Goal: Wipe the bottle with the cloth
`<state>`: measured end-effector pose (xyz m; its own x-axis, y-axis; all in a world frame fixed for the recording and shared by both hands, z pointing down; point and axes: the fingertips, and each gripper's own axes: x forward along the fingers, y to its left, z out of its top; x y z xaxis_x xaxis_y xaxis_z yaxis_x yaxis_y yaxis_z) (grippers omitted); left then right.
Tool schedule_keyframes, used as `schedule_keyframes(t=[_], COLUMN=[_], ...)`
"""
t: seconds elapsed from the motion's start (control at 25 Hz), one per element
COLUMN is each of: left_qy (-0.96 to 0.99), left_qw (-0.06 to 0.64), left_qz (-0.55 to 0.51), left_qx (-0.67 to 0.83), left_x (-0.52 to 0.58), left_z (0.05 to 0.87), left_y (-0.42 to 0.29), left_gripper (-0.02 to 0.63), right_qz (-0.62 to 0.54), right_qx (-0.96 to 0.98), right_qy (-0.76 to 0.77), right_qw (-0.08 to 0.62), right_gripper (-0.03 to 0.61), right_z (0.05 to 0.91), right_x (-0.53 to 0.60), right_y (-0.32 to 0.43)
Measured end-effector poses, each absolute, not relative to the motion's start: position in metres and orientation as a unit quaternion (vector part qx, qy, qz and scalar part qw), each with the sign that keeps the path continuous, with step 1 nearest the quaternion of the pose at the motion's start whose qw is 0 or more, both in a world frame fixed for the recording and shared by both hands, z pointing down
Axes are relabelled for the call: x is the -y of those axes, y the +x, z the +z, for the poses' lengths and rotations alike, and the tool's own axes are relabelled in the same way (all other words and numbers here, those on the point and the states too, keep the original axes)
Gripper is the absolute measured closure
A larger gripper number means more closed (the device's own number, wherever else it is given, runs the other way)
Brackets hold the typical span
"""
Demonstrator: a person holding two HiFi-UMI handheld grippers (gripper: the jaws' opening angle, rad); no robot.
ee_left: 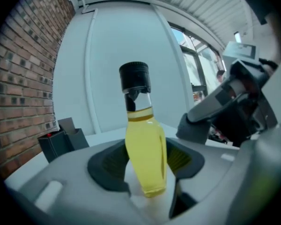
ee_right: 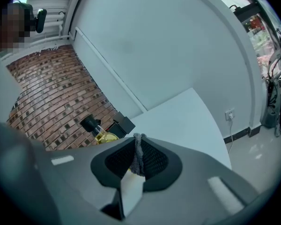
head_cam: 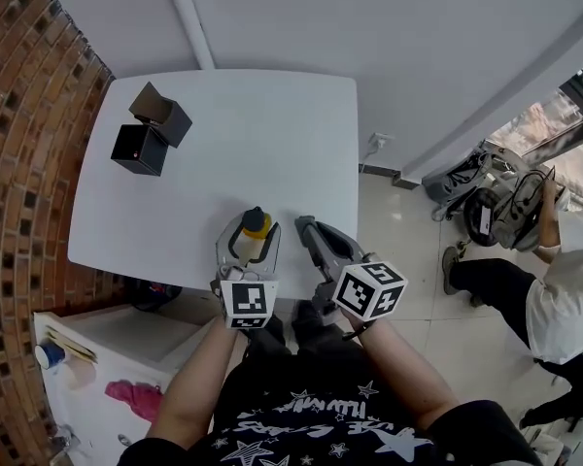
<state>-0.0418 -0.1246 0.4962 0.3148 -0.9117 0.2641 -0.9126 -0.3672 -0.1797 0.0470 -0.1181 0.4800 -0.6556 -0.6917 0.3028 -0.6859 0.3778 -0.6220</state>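
The left gripper (head_cam: pixel 248 236) is clenched on the bottle (ee_left: pixel 145 149): both dark pads press against the lower body of the clear bottle, which holds yellow liquid and carries a black cap (ee_left: pixel 135 76). The bottle stands nearly upright between the jaws, cap uppermost. Whether its base rests on the table cannot be told.

The right gripper (head_cam: pixel 309 229) is closed on the cloth (ee_right: pixel 138 156): a thin fold of grey fabric is pinched between its ribbed pads. This gripper sits just beside the left one, and the cloth is apart from the bottle.

Both grippers are over the near edge of the white table (head_cam: pixel 262 134). Two black boxes (head_cam: pixel 151 129) stand at the far left corner, next to the brick wall (head_cam: pixel 29 115).
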Motion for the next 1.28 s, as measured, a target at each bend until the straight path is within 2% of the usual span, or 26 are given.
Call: schedule_keyframes(t=[0.48,0.84,0.96,1.04,1.28], left_qy=[0.921,0.961,0.958,0.953,0.937], left_qw=[0.019,0.002,-0.013,-0.02,-0.003], left_qz=[0.154,0.151,0.155,0.158,0.151], left_qx=[0.358,0.231,0.241,0.256,0.315], left_x=[0.106,0.081,0.083,0.087,0.086], left_z=[0.493,0.492,0.496,0.496,0.491], left_y=[-0.033,-0.026,-0.027,-0.03,-0.049], left_gripper=[0.396,0.399,0.371,0.289,0.279], right_qz=[-0.385,-0.385,-0.385,-0.382,-0.372], right_qx=[-0.824,-0.816,-0.815,-0.813,-0.821], right_qy=[-0.415,-0.43,-0.432,-0.438,-0.432], right_qw=[0.021,0.029,0.031,0.032,0.038], right_gripper=[0.538,0.538,0.538,0.538,0.538], right_z=[0.472,0.471,0.47,0.469,0.454], right_x=[0.123,0.117,0.116,0.116,0.113], right_y=[0.028,0.018,0.014,0.014,0.019])
